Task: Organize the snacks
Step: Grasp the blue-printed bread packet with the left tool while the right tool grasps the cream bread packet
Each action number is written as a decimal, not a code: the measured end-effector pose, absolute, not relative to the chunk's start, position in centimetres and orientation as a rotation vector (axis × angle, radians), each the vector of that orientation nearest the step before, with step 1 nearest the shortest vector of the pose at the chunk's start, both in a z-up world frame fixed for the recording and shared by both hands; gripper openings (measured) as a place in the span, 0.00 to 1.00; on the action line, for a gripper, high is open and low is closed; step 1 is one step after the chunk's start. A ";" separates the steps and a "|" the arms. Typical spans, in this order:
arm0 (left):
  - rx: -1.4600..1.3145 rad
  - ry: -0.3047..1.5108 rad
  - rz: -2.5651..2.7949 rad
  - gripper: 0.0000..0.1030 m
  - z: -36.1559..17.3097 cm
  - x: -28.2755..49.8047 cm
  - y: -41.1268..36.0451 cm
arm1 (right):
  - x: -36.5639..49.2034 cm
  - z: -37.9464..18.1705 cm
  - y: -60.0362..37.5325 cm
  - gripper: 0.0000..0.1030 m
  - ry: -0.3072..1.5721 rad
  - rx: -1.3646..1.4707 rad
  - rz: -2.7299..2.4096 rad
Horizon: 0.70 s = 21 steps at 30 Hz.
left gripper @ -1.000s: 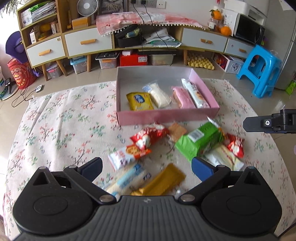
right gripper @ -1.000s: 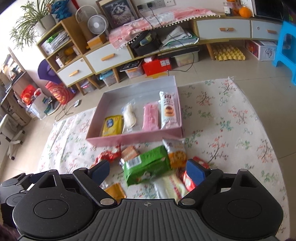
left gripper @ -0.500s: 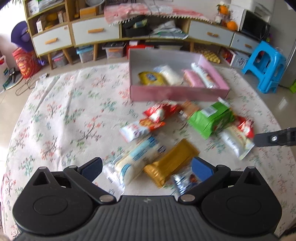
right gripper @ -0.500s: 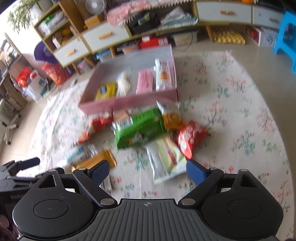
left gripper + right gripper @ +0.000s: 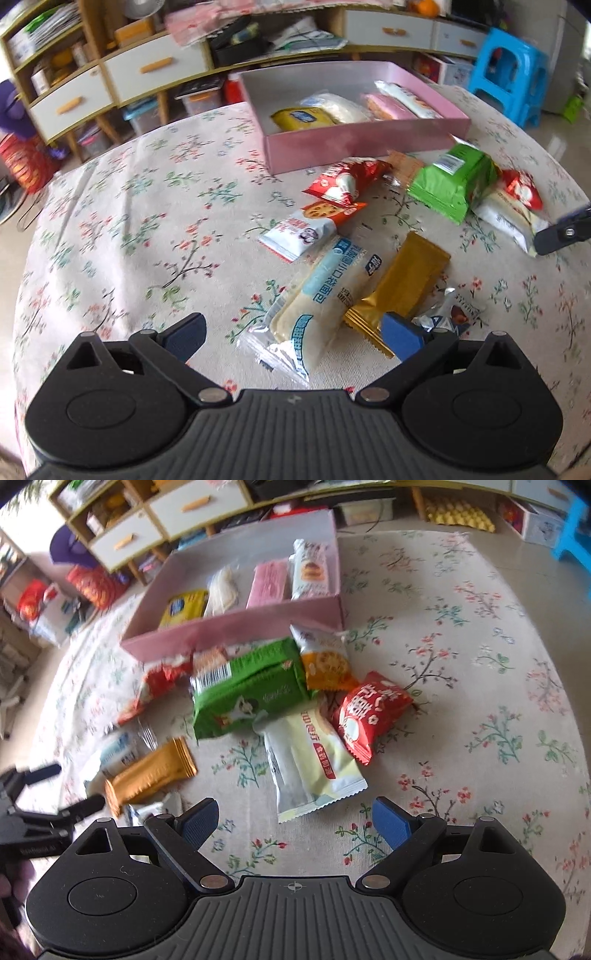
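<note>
Step in hand: approach to a pick. Both grippers hang over the loose snacks on the floral tablecloth point(image 5: 122, 221), neither touching a packet, so the sorting into the pink box point(image 5: 354, 138) is only partly done.
Pink box: far side of the table, open-topped, four packets lying side by side in it: a yellow one at the left, then a white, a pink and a long white one at the right.
Loose snacks: a scatter just near of the box's front wall, well over half of the lot by my count.
Left gripper point(image 5: 291, 334): spread wide, nothing between its fingers; the white-and-blue bread pack point(image 5: 321, 295) lies in the gap ahead of it, with the gold wafer bar point(image 5: 402, 284) just right of that, its near end close to the right fingertip.
Right gripper point(image 5: 295, 818): spread wide and empty; the pale cake packet point(image 5: 314, 760) lies straight ahead, its near edge just short of the fingertips.
Neighbours of the cake packet: the red pouch point(image 5: 369, 712) touches its right side, and the green pack point(image 5: 251, 690) overlaps its far end.
Next move, left: probably lower onto the bread pack and close across its width, keeping the right finger clear of the gold bar.
Next move, right: probably settle astride the cake packet's near end, pinch, then lift it free of the green pack before carrying it to the box's empty floor behind the row.
Risk: slack, slippery film may slide from a shallow pinch.
</note>
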<state>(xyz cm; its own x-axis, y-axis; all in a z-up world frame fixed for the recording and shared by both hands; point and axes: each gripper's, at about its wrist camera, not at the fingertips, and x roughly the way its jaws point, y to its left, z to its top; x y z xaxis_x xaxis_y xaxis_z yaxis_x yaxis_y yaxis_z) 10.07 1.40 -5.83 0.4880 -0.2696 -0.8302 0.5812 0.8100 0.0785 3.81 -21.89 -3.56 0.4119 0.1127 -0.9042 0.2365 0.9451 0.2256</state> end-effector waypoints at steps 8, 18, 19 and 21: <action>0.325 0.966 -0.610 0.83 -6.5 11.3 1.5 | 5.3 -5.7 -20.8 0.90 1.145 0.200 -0.102; 0.325 1.016 -0.617 0.47 -6.6 11.1 2.1 | 5.5 -5.3 -19.2 0.56 1.110 0.089 -0.130; 0.322 1.019 -0.616 0.47 -6.6 11.0 2.2 | 5.4 -5.2 -19.2 0.56 1.108 0.092 -0.124; 0.314 1.022 -0.611 0.45 -6.4 10.8 2.4 | 5.3 -5.1 -19.3 0.55 1.111 0.108 -0.111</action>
